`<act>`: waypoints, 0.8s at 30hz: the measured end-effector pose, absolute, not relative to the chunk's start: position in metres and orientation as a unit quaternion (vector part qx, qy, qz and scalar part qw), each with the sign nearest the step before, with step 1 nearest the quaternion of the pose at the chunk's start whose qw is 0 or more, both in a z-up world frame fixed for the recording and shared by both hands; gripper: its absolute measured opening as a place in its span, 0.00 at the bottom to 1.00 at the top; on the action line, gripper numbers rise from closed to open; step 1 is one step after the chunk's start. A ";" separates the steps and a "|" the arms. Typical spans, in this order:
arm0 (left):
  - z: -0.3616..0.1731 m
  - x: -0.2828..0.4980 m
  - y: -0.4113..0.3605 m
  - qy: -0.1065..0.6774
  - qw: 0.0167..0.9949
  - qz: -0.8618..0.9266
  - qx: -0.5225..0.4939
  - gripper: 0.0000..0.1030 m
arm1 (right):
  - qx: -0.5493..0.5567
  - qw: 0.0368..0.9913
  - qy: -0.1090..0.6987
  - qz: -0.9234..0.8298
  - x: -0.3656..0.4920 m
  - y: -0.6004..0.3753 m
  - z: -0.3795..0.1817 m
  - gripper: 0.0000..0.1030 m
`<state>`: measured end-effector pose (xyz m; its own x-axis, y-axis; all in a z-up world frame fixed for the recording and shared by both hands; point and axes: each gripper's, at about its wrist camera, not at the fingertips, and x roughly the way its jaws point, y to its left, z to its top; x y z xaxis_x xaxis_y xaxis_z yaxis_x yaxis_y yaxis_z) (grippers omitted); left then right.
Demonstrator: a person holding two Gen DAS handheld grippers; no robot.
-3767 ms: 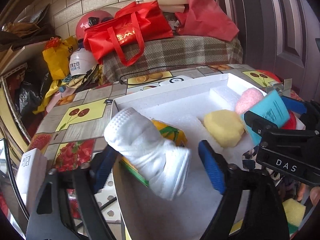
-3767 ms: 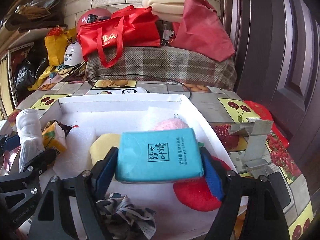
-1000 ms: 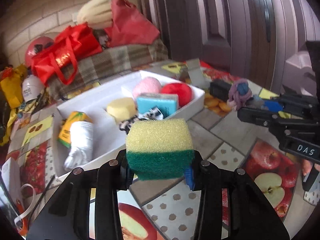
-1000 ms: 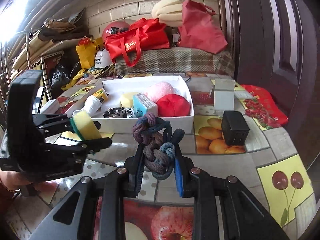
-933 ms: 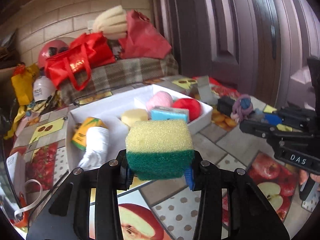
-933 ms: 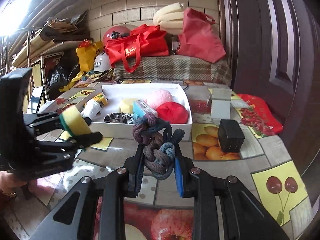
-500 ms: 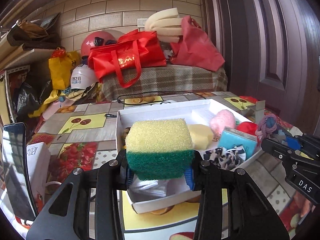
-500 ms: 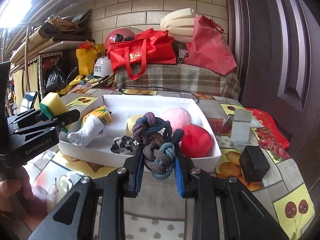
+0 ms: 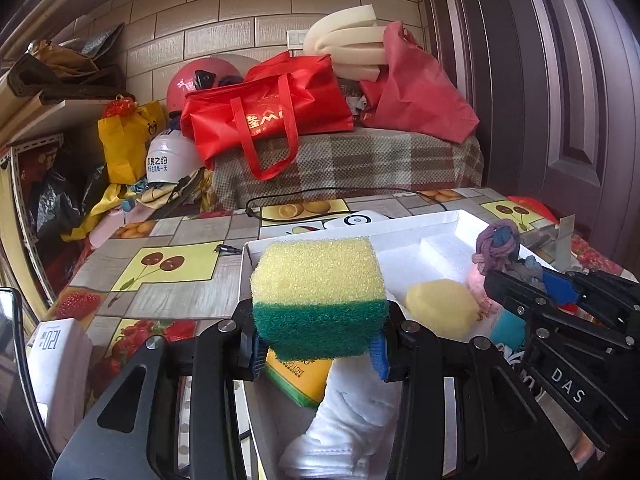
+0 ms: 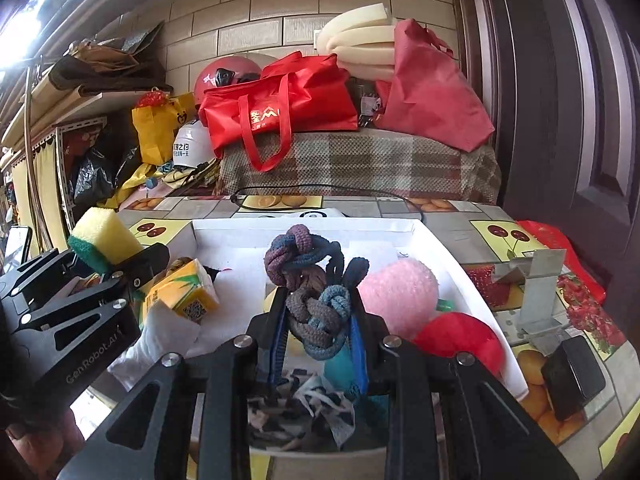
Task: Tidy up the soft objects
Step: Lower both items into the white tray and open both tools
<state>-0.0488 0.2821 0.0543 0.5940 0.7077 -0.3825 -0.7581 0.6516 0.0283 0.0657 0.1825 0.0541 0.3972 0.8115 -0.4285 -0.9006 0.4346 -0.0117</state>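
My left gripper point(image 9: 318, 354) is shut on a yellow and green sponge point(image 9: 318, 294) and holds it above the near left corner of the white tray point(image 9: 352, 234). My right gripper point(image 10: 319, 350) is shut on a knotted purple and blue rope toy point(image 10: 310, 280) above the tray's point(image 10: 304, 226) near middle. In the tray lie a white sock point(image 9: 352, 420), a yellow drink carton point(image 10: 182, 292), a yellow sponge ball point(image 9: 442, 308), a pink fluffy ball point(image 10: 398, 294), a red ball point(image 10: 460, 344), a teal pack point(image 10: 340, 364) and a patterned cloth point(image 10: 304, 412).
A black box point(image 10: 572, 376) and a grey metal bracket point(image 10: 538, 296) stand on the table right of the tray. A white box point(image 9: 56, 364) is at the left edge. A black cable point(image 10: 320, 190) lies behind the tray. Bags and helmets crowd the bench point(image 9: 348, 160) behind.
Both grippers have moved forward over the tray with their loads still held. The tray now lies directly beneath them and looks much closer.
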 end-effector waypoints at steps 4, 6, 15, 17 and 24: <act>0.053 -0.043 0.284 0.197 0.892 0.400 -0.067 0.39 | -0.121 0.826 0.194 0.515 0.072 0.195 0.053 0.26; 0.052 -0.038 0.285 0.208 0.892 0.395 -0.066 0.39 | -0.126 0.826 0.195 0.514 0.071 0.199 0.052 0.27; 0.054 -0.046 0.289 0.194 0.872 0.443 -0.079 0.77 | -0.129 0.838 0.200 0.490 0.076 0.203 0.054 0.57; 0.055 -0.055 0.291 0.175 0.871 0.450 -0.095 0.89 | -0.107 0.844 0.209 0.483 0.084 0.198 0.054 0.74; 0.058 -0.062 0.285 0.148 0.867 0.468 -0.083 1.00 | -0.099 0.845 0.213 0.480 0.088 0.196 0.054 0.85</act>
